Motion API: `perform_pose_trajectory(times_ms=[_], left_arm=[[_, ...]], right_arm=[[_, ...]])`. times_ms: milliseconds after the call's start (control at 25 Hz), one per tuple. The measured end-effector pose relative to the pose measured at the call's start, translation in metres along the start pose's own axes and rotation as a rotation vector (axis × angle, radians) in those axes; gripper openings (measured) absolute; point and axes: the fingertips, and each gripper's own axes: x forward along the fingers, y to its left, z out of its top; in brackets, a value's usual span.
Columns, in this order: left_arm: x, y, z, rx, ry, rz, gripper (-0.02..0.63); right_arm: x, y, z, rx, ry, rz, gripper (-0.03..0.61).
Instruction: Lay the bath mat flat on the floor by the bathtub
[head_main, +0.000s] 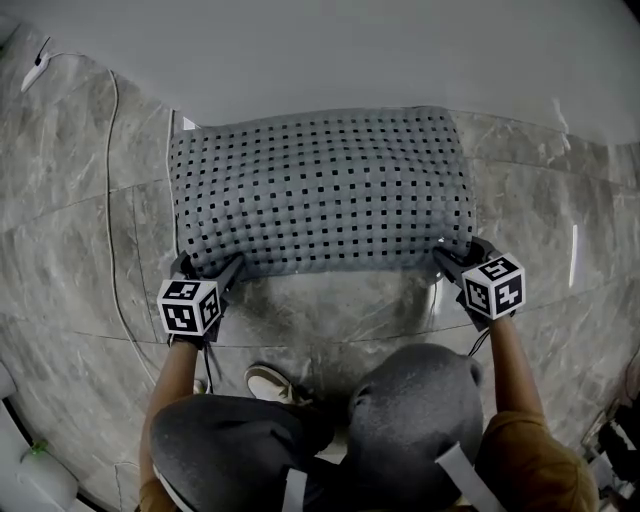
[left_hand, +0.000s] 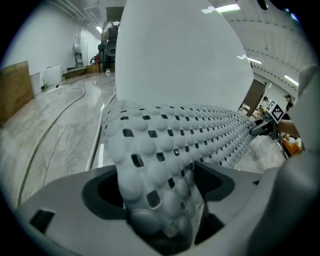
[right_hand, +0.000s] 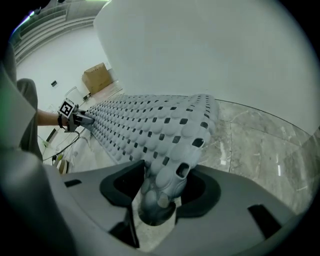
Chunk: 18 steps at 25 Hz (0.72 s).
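The white bathtub (head_main: 330, 50) fills the upper part of the head view, and glossy marble floor (head_main: 70, 200) takes up the rest. The grey bath mat (head_main: 320, 190), bumpy and pierced with square holes, lies spread across the centre of the frame. Its far edge is at the foot of the tub and its long side runs along it.

The left tongs (head_main: 225, 272) are clenched on the mat's near left corner, and the right tongs (head_main: 445, 258) on its near right corner. In each gripper view the corner is bunched into a wad between the jaws (left_hand: 160, 200) (right_hand: 160, 192), so the near edge is pinched up, not flat.

What could go wrong, as I judge it:
- The polished floor looks slick, so any tug toward the person could slide the whole mat away from the tub.
- If one pair of tongs lets go before the other, the mat could swing askew.
- The crumpled corners may stay curled once freed, leaving a raised lip.
- Pushing forward could make the far edge ride up the tub wall.
- A thin white cable (head_main: 112, 200) runs down the left of the frame close to the mat's left edge, and could end up trapped under it.

No brand, label or readable writing shows. Only the square-marker cubes (head_main: 188, 305) (head_main: 494, 285) carry black-and-white patterns.
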Motion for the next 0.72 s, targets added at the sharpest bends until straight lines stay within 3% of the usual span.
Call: perform_pose_trajectory(times_ms=[80,160,320,480,720], left_arm=[[0.005,0.001,-0.011,-0.022,0.041,-0.002,0.457],[0.010,-0.003,-0.018,0.021,0.073,0.010,0.486],[0.010,-0.008,-0.016,0.075,0.068,0.028,0.488],[-0.005,-0.001,-0.016,0.088,0.045,0.037,0.491],[-0.026,0.019,-0.003,0.102,-0.039,0.118,0.488]], right_arm=[[0.000,-0.009,-0.004,-0.005,0.051,0.017,0.204],[0.002,-0.021,-0.011,-0.022,0.093,0.015,0.255],[-0.009,-0.042,-0.010,-0.081,0.076,-0.072,0.276],[-0.013,-0.041,0.008,-0.084,0.020,-0.075,0.276],[-0.002,-0.027,0.041,-0.093,-0.062,-0.058,0.275]])
